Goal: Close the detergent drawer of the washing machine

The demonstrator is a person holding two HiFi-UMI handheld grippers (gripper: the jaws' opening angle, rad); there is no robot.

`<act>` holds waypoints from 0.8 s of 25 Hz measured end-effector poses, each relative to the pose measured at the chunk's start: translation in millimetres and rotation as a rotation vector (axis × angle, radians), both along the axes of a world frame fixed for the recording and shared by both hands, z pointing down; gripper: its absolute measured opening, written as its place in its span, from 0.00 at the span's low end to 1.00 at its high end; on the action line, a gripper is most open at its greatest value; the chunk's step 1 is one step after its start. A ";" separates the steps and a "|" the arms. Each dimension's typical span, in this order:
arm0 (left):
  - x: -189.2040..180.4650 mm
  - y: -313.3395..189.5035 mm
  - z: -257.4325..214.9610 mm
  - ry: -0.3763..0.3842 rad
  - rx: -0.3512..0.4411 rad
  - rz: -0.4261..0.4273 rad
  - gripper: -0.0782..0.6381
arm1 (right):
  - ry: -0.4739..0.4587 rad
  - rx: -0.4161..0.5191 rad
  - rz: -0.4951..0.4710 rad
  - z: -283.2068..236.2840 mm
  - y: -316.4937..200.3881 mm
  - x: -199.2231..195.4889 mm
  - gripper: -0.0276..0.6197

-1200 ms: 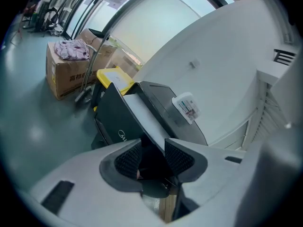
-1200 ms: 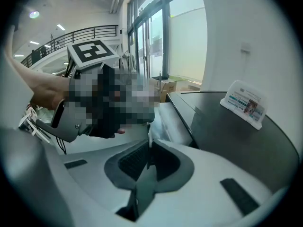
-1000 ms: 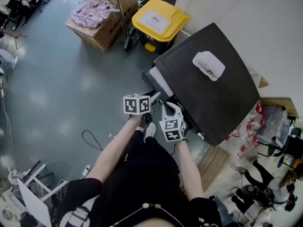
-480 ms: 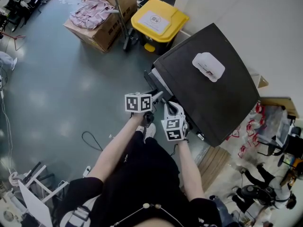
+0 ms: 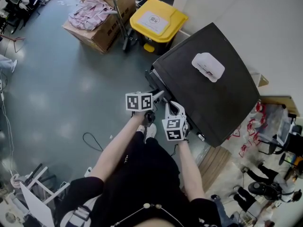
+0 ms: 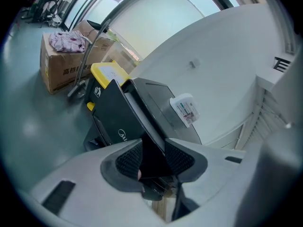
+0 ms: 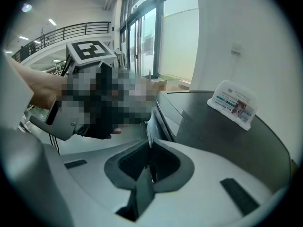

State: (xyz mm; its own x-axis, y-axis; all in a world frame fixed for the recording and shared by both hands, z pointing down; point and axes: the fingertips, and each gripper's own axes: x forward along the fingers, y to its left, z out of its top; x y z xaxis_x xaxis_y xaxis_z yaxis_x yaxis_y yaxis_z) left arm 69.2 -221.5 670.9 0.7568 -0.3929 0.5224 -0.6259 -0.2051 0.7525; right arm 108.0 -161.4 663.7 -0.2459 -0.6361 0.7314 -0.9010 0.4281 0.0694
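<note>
Detergent drawer (image 5: 157, 82) stands pulled out, its dark front panel between the pads of the left tool (image 6: 154, 157), whose jaws are wide and seem to bear on it. Just beside it, the right tool (image 7: 150, 162) is narrowed onto a thin pale edge of the drawer (a pinch, apparently). Beyond both lies the washing machine (image 5: 208, 103). The drawer's long axis runs straight away from the tools into it, so the left looks better placed to push.

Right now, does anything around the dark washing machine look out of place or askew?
Yes. The dark-fronted, pale-lined detergent drawer stands pulled out at the upper front corner of the black washing machine, not flush with it. A flat white packet lies loose on the machine's top. Nothing looks spilled or damaged.
</note>
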 end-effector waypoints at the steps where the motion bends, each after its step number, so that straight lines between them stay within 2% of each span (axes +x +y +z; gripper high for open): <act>1: -0.3 0.1 0.1 0.008 -0.004 -0.003 0.31 | 0.000 0.000 0.003 0.0 0.2 -0.4 0.10; 4: -0.4 0.0 0.1 0.028 -0.014 -0.010 0.31 | 0.004 0.002 0.017 -1.0 0.0 -0.1 0.10; 20: 7.6 -7.6 -2.0 0.031 -0.018 -0.008 0.31 | 0.022 0.008 0.055 -2.4 -7.6 7.5 0.10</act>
State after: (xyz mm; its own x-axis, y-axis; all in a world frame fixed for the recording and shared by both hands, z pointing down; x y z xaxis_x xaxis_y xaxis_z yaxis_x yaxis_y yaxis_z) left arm 76.8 -229.1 668.9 0.7696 -0.3902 0.5054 -0.6036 -0.1866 0.7751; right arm 115.5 -169.0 661.4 -0.1939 -0.6541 0.7312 -0.9214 0.3773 0.0931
